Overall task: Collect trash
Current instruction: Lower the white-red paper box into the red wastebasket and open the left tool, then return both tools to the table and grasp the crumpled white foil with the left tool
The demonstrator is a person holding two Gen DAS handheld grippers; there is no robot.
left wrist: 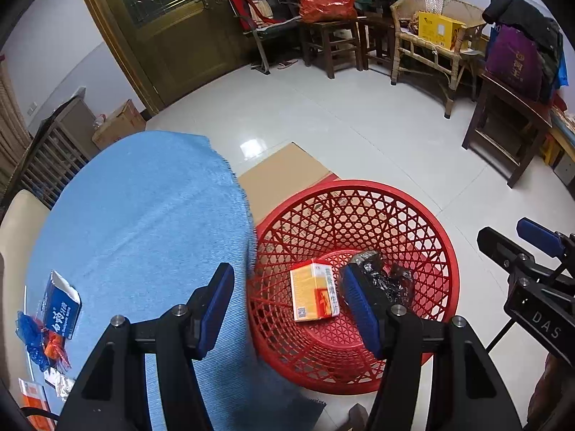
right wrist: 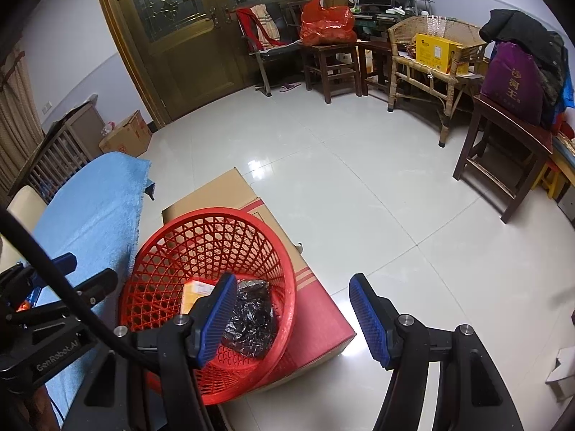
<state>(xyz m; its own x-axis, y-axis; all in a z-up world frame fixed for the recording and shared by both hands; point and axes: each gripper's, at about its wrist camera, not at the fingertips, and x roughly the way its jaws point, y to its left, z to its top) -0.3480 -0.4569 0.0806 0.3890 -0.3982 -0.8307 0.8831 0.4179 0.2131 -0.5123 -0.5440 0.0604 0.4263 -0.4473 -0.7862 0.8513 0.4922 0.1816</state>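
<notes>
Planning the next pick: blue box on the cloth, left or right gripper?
Left, probably. The left gripper is open and empty at the blue cloth edge, blue box beside it. The right gripper hangs beyond the red basket, farther off.

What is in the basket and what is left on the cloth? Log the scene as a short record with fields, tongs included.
basket: red basket, standing on a cardboard box
in basket: yellow carton, black crumpled wrapper
left on cloth: blue carton and blue-orange wrappers on the blue cloth
left tongs: open, empty, over the basket's edge
right tongs: open, empty
</notes>
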